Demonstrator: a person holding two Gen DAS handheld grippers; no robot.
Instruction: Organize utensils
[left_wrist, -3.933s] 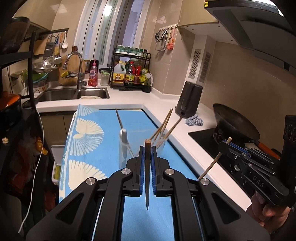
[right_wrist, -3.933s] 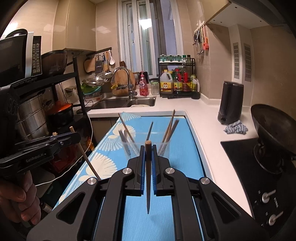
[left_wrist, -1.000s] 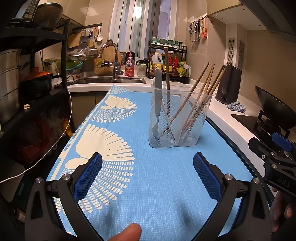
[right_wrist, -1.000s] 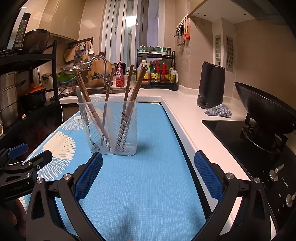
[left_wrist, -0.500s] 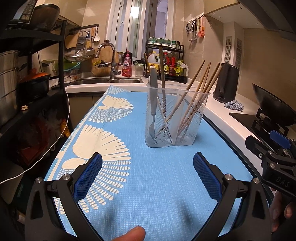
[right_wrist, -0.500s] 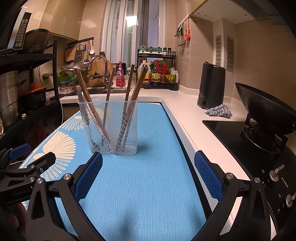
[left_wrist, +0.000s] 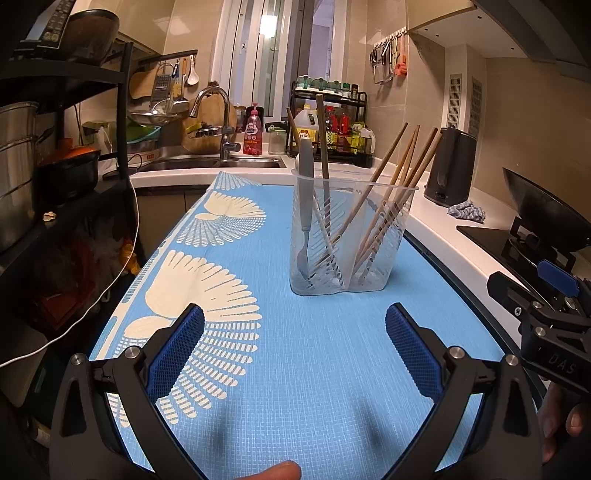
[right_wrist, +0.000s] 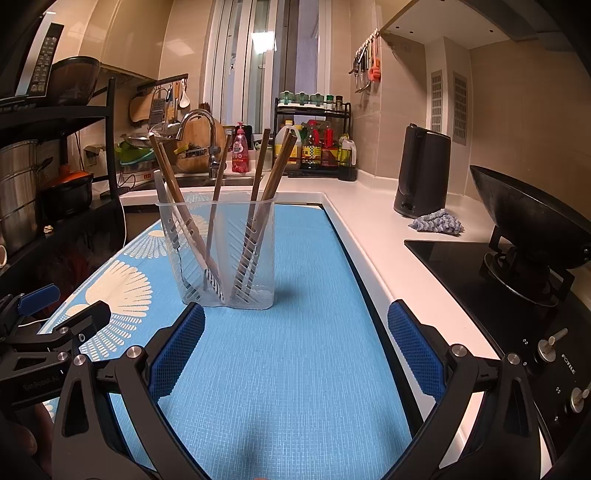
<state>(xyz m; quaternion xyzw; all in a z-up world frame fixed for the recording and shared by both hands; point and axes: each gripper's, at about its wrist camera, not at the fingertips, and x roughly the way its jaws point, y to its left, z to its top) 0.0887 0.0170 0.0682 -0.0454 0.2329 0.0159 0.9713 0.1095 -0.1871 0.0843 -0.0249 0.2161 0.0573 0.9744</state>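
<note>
While both grippers' fingers gape empty | slotted clear plastic holder | wooden chopsticks upright

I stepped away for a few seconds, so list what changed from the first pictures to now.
Both grippers let go: the left gripper and right gripper, each shut on a chopstick before, are now open and empty. Both have dropped low and drawn back from the clear holder. The holder stays on the blue mat, with the chopsticks and fork standing in it.
</note>
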